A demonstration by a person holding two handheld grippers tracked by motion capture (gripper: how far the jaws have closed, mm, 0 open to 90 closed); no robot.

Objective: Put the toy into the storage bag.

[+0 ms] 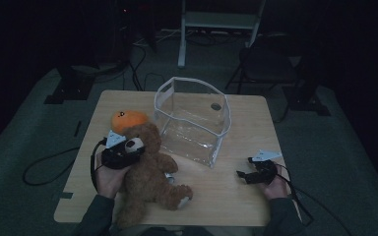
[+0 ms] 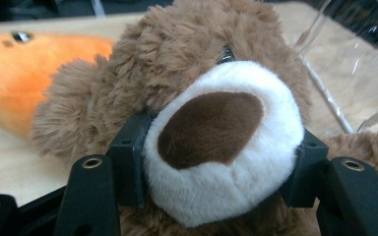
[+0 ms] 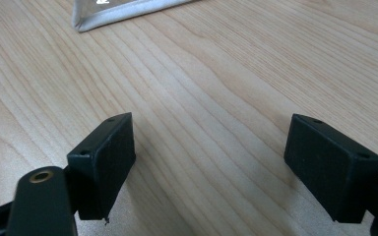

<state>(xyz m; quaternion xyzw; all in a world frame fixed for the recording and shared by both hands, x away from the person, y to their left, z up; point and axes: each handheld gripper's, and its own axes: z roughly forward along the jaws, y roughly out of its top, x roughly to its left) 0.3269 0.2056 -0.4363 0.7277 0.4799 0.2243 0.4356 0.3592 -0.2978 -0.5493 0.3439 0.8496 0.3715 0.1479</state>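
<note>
The high view shows the whole counter (image 1: 236,196): a brown teddy bear (image 1: 150,177) lying toward 7 o'clock, an orange soft toy (image 1: 128,119) just beyond its head at about 10 o'clock, and a clear bag (image 1: 192,118) with a white rim standing open near the centre. The left tongs (image 1: 128,150) sit at the bear's head; the right tongs (image 1: 246,176) rest at about 4 o'clock, well apart from the bear and near the bag's front corner.

The left gripper view gives what the high view cannot resolve: the left tongs (image 2: 221,167) are clamped on the bear's white muzzle (image 2: 226,147), one black pad pressing into the plush at 9 o'clock of the muzzle, the other at 3 o'clock. The brown nose patch faces the camera between them. The orange soft toy (image 2: 34,78) lies behind the bear at 10 o'clock, the bag's clear wall (image 2: 344,64) at 2 o'clock.

The right gripper view shows the right tongs (image 3: 209,162) standing wide apart with bare wood grain between the pads, and a strip of the bag's white rim (image 3: 123,12) at 11 o'clock.
</note>
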